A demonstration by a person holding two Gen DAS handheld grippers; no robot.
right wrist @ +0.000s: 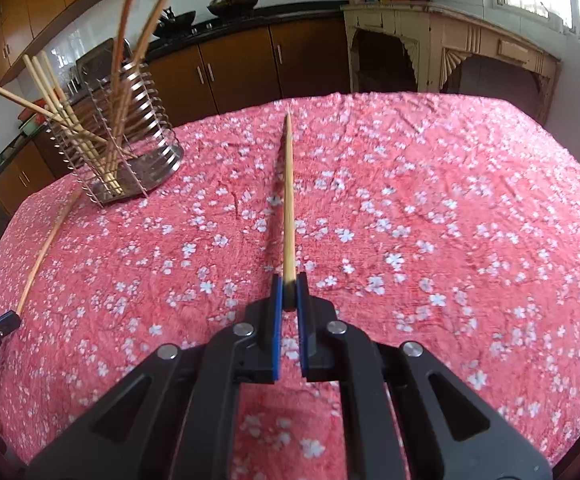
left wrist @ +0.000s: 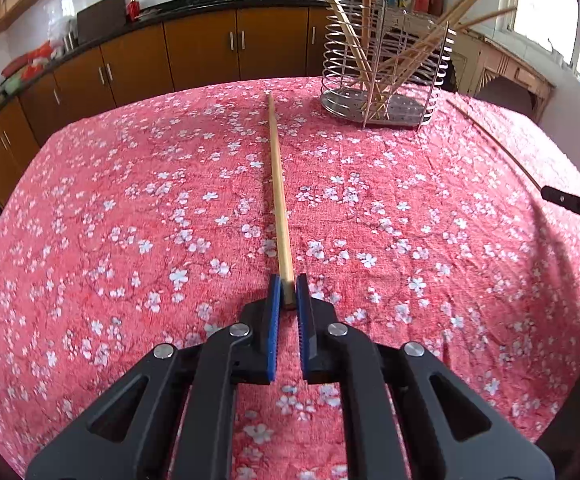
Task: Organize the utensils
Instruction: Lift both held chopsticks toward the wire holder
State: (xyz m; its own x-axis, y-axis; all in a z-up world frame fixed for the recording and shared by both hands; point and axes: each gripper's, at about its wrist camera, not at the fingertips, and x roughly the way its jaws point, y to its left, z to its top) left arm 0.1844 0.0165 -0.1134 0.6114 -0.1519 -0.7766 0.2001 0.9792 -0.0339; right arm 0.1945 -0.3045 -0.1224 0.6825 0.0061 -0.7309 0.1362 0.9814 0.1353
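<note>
A: On the pink floral tablecloth, left gripper: blue pads clamped on the thick end of a wooden chopstick, which lies along the cloth pointing away

B: Right gripper?

A: Same, pinching a second chopstick by its butt end, tip raised off the cloth

B: Holder?

A: Wire utensil rack stands at the far table edge, several chopsticks leaning inside; seen left of the right gripper, right of the left

Left hand-held gripper and right hand-held gripper clamped.
</note>
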